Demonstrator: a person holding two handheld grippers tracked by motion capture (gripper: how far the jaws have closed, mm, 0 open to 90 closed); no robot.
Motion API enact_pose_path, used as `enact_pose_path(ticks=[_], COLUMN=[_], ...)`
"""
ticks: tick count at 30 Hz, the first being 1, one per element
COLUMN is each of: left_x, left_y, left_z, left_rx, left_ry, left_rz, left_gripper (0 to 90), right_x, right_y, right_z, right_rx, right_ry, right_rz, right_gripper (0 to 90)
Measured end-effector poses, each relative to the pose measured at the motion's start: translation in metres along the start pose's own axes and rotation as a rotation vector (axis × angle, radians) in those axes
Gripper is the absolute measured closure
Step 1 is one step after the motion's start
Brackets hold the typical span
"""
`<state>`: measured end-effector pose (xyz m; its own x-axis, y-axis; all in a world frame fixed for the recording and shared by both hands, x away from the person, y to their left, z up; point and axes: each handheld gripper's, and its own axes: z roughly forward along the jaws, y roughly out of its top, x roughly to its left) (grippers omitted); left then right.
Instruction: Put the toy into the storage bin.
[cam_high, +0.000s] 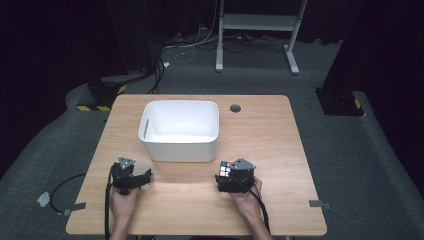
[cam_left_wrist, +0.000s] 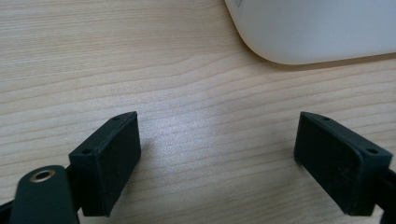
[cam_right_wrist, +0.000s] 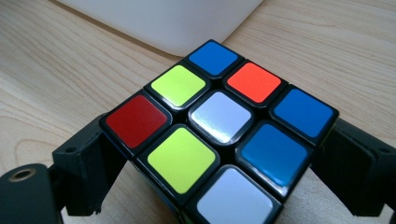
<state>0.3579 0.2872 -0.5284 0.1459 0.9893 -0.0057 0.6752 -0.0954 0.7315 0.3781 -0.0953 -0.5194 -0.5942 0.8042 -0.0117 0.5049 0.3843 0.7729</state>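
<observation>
A scrambled Rubik's cube (cam_high: 224, 168) sits at the front right of the wooden table (cam_high: 265, 135), just right of the white bin's near corner. My right gripper (cam_high: 229, 176) is shut on it. In the right gripper view the cube (cam_right_wrist: 219, 116) shows blue, yellow, white, red and orange stickers on top, and the black jaws press its two sides, so the right gripper (cam_right_wrist: 219, 149) holds it low over the wood. My left gripper (cam_high: 142, 177) rests at the front left, open. In the left gripper view the left gripper (cam_left_wrist: 217, 137) has only bare wood between its wide-apart jaws.
An empty white plastic bin (cam_high: 179, 145) stands at the table's middle, close ahead of both grippers; its wall appears as the bin (cam_left_wrist: 317, 28) and bin (cam_right_wrist: 163, 18). A round cable hole (cam_high: 235, 108) lies at the back. Beyond the table stands a white desk frame (cam_high: 257, 22).
</observation>
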Motion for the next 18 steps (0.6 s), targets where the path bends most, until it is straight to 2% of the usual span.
enact_pose_path(ticks=[5,10,15,18], left_x=[0.0000,0.0000,0.0000,0.0000], left_y=[0.0000,0.0000,0.0000,0.0000], left_z=[0.0000,0.0000,0.0000,0.0000], left_rx=[0.000,0.000,0.000,0.000], left_ry=[0.000,0.000,0.000,0.000], left_rz=[0.001,0.000,0.001,0.000], left_gripper=[14.8,14.8,14.8,14.8], right_x=[0.0001,0.0006,0.0002,0.0008], right_y=[-0.0006,0.0000,-0.0002,-0.0004], right_z=[0.0038,0.0050,0.0049,0.0045], right_rx=[0.011,-0.001,-0.001,-0.003], right_ry=[0.000,-0.011,-0.007,-0.020], right_rz=[0.015,0.002,-0.002,-0.004], right_gripper=[9.5,13.0,13.5,13.6])
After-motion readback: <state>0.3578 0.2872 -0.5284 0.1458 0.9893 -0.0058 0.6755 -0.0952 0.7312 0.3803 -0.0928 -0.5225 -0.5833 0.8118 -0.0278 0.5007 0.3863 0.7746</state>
